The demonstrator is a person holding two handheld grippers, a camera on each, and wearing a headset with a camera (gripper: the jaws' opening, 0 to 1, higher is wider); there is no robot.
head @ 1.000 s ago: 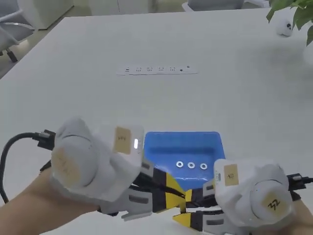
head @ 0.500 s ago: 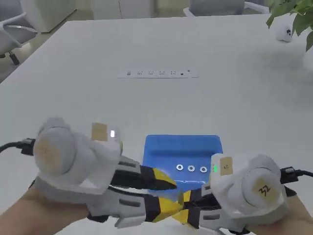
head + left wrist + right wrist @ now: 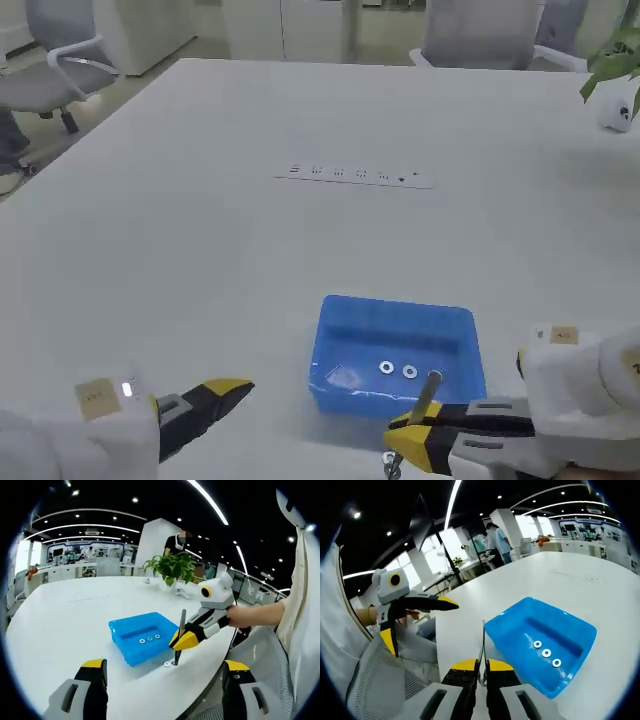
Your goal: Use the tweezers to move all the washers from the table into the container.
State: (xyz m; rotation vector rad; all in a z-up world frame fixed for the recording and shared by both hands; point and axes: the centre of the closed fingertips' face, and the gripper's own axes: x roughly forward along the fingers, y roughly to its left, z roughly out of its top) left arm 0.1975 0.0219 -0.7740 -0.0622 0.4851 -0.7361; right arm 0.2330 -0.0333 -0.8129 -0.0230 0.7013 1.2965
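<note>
- The left gripper (image 3: pixel 215 400) hangs low at the near left of the table (image 3: pixel 200 250), its jaws spread wide with nothing between them. We judge it is held aside to leave the working side free.
- The blue container (image 3: pixel 395 325) sits near the table's front edge, between the two grippers and within easy reach. Three washers (image 3: pixel 546 652) lie in a row on its floor.
- One loose washer (image 3: pixel 166 664) lies flat on the table just beside the container's near wall, so we take the job to be nearly done.
- The tweezers (image 3: pixel 182 622) stand close to upright with a slight lean. Their long axis runs from the handle end above down to the tips, which point at the table just beside that washer. Their arms look pressed close, but we cannot tell whether the tips pinch the washer.
- The right gripper (image 3: pixel 482 667) has its jaws clamped on the tweezers' middle, which we judge steadies the tips for the pick.
</note>
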